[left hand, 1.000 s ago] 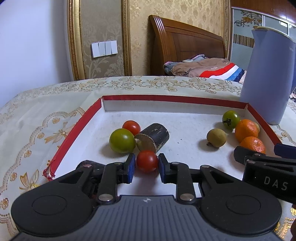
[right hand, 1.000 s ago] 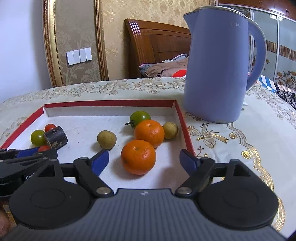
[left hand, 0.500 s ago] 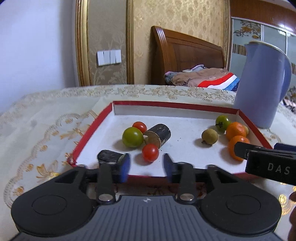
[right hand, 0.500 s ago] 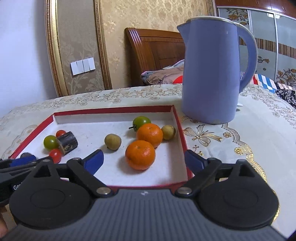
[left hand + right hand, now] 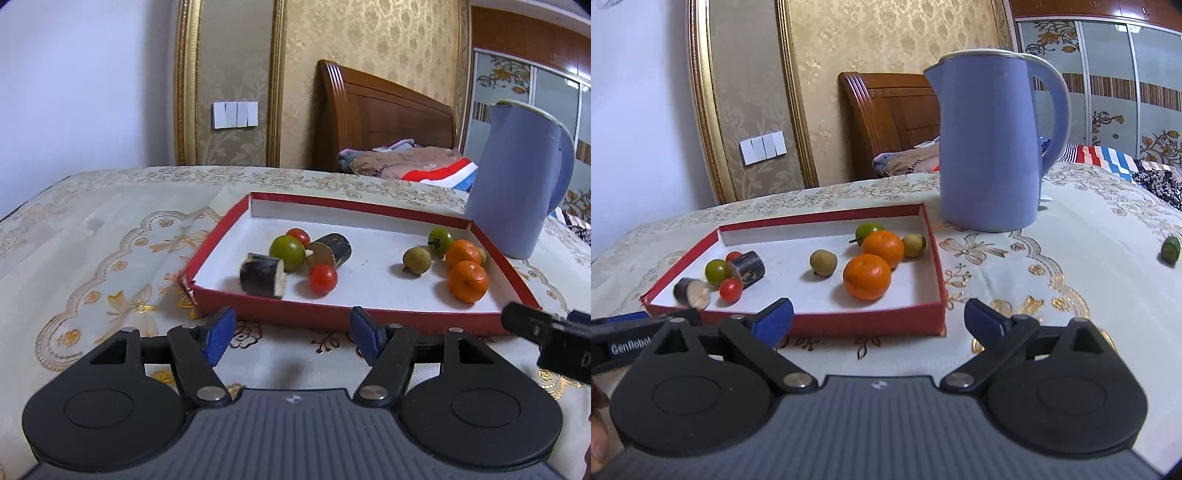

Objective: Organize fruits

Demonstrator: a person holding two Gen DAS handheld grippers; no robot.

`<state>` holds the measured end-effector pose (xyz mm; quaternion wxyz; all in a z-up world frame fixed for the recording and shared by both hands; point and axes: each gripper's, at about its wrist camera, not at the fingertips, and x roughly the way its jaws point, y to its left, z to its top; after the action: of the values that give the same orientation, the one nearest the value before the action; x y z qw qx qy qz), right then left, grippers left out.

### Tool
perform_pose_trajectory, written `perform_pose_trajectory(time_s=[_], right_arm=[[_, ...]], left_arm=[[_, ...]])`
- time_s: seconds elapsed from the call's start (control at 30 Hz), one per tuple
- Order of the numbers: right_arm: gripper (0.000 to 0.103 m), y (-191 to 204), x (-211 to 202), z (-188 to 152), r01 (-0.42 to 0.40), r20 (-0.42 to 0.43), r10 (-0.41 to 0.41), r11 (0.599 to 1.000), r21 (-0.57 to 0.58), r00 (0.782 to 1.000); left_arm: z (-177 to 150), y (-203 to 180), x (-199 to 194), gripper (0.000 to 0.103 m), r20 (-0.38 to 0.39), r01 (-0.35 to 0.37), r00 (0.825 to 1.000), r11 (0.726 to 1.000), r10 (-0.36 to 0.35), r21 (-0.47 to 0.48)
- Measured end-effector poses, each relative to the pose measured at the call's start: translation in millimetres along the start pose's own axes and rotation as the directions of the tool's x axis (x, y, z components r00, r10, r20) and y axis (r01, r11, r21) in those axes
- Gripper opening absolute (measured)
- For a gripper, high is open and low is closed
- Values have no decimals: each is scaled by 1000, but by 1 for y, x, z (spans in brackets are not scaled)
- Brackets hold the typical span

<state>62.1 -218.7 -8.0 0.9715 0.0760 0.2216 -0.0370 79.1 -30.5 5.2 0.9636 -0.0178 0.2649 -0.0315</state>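
Note:
A red-rimmed tray sits on the tablecloth. Its left part holds a red tomato, a green tomato, a smaller red tomato and two dark cut cylinders. Its right part holds two oranges, a brownish fruit, a small green fruit and a yellowish fruit. My left gripper is open and empty in front of the tray. My right gripper is open and empty at the tray's near right corner.
A blue kettle stands right behind the tray's far right corner. A lone green fruit lies on the cloth far right. A wooden headboard and bedding are behind the table.
My left gripper let go of the red tomato, opened wide and drew back out of the tray. The right gripper also drew back. A second dark cylinder now shows at the tray's near left.

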Motion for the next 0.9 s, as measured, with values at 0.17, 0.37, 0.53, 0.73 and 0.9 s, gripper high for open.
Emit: perform_pose_trajectory(time_s=[0.17, 0.37, 0.53, 0.73, 0.9], right_arm=[[100, 2, -7, -5, 6, 2, -6, 1000, -11, 1000], [101, 2, -7, -7, 10, -16, -10, 1000, -10, 1000], [103, -1, -10, -11, 11, -30, -11, 1000, 7, 999], [103, 1, -8, -12, 2, -44, -2, 1000, -4, 999], [103, 1, -8, -12, 3, -51, -3, 1000, -6, 999]], left_arm=[[-10, -2, -13, 68, 0, -4, 1000, 1000, 4, 31], [-18, -5, -20, 68, -1, 0, 1000, 998, 0, 56], [-18, -3, -20, 68, -8, 5, 1000, 999, -4, 42], [-19, -4, -19, 68, -12, 2, 1000, 999, -2, 47], [-19, -4, -19, 68, -12, -3, 1000, 999, 4, 45]])
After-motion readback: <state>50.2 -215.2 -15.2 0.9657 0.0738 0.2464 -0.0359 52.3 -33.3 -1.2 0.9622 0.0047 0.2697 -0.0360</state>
